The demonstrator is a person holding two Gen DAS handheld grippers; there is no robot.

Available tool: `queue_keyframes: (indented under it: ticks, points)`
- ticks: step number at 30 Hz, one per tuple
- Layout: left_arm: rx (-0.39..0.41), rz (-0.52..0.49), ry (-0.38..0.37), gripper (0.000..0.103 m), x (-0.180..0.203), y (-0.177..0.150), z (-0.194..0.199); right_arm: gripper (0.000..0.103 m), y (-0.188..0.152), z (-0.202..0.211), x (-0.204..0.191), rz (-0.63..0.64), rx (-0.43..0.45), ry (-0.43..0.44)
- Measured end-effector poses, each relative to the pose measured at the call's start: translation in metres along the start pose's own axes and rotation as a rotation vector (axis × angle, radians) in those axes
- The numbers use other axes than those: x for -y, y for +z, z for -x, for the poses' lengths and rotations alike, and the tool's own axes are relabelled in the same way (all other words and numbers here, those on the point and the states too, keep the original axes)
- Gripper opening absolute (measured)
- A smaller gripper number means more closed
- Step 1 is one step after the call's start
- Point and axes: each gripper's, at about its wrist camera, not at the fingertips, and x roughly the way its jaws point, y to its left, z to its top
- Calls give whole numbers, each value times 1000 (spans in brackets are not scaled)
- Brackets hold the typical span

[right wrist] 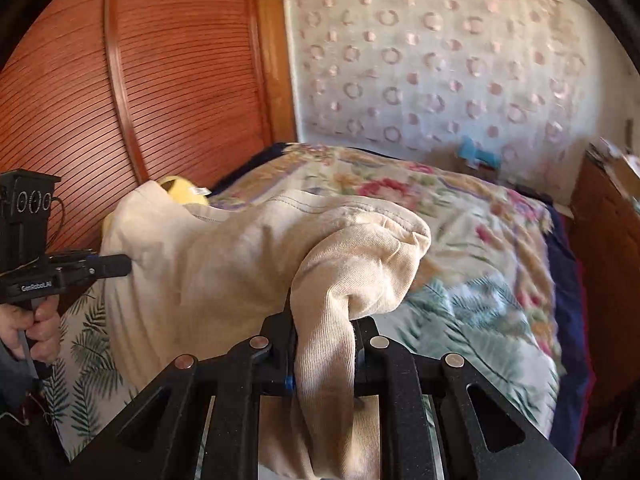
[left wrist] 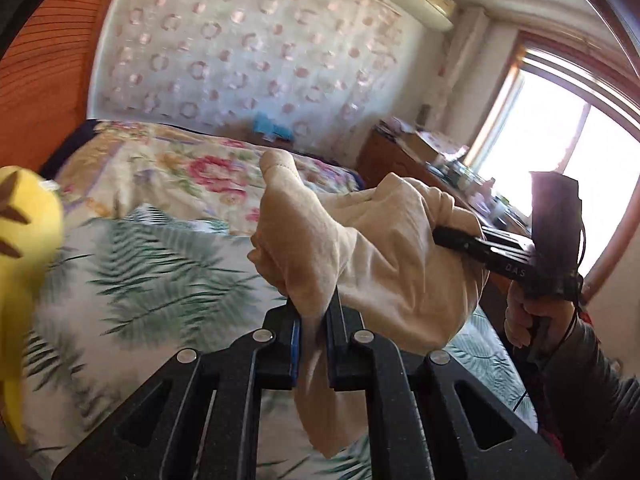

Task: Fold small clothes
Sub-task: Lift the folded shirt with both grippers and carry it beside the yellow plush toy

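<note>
A cream-coloured small garment (left wrist: 384, 248) hangs lifted above the bed, stretched between both grippers. In the left wrist view my left gripper (left wrist: 314, 308) is shut on one bunched end, with cloth trailing down between its fingers. To the right, my right gripper (left wrist: 442, 236) bites into the other end, a hand (left wrist: 524, 320) on its handle. In the right wrist view my right gripper (right wrist: 324, 320) is shut on a thick fold of the garment (right wrist: 208, 264). My left gripper (right wrist: 122, 266) pinches the far left edge.
The bed has a fern-print sheet (left wrist: 152, 280) and a floral quilt (right wrist: 460, 216) behind it. A yellow plush toy (left wrist: 24, 264) lies at the left. There is a slatted wooden panel (right wrist: 140, 100) on the left and a cluttered wooden dresser (left wrist: 400, 156) by the window.
</note>
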Motion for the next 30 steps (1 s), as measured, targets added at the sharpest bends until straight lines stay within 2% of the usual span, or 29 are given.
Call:
queue_keyframes:
  ticks: [8,11,15,19,23,25,26,29,30]
  points:
    - [82,166,196,10,-101,-30,53,16,76,-114,-87,217,-47,140]
    - [92,210,237,10,-133,-42,63,16,101,-164,-104,278,-79,162]
    - [98,245,275,10,-155,-53,70,16,120,-207,-142,351,-100,184]
    - [97,268,292,10,-171,-60,73,16,134,-245,-160,386,-113,200]
    - [41,279,311,10,-178,-70,67,18,135,-286,-167,380,-147,212]
    - [20,276,325,10,-177,-76,65,24,136,-310,-168,347,-180,210]
    - [10,277,333,10,-177,-78,65,30,137,-317,-164,321,-188,198]
    - [1,277,341,10,-179,-79,65,52,142,-319,-151,254,-154,131]
    - [-3,277,341,10,-177,-79,66,54,142,-315,-144,227,-138,127]
